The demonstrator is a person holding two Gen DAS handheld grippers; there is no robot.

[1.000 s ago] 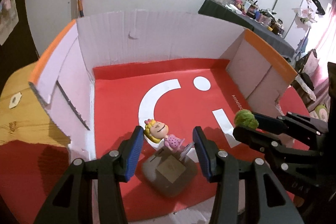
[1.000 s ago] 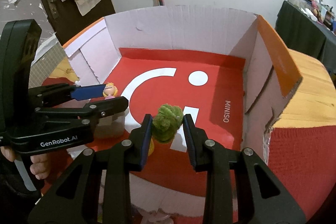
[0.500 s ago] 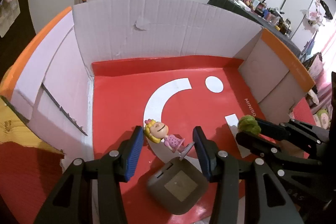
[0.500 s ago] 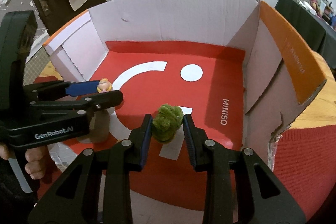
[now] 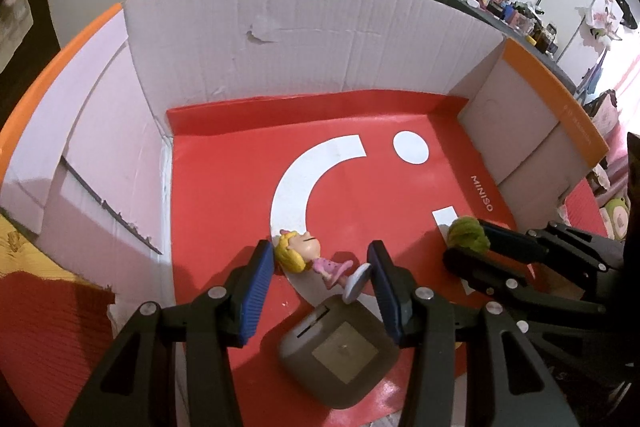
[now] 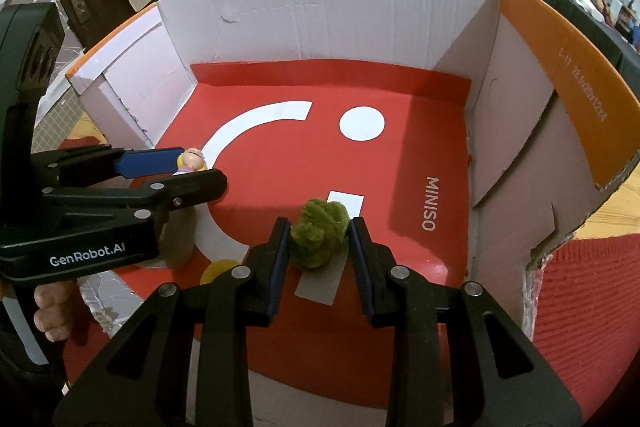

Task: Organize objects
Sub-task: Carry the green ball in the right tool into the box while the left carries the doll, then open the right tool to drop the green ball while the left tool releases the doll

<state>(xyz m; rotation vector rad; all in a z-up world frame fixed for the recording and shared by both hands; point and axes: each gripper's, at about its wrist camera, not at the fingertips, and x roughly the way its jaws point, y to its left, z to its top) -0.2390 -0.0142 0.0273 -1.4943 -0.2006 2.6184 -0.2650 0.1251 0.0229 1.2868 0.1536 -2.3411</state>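
Both tools low inside box (image 6: 332, 11). Right tool (image 6: 318, 241) pinches green fuzzy ball (image 6: 318, 237) just above red floor. Left tool (image 5: 320, 275) spread, doll figure (image 5: 316, 259) lying between pads, long axis crosswise

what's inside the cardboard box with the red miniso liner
Inside the cardboard box: a blonde doll figure in pink lying flat, a grey rounded-square case, and a green fuzzy ball between the right gripper fingers. A yellow disc is half hidden.
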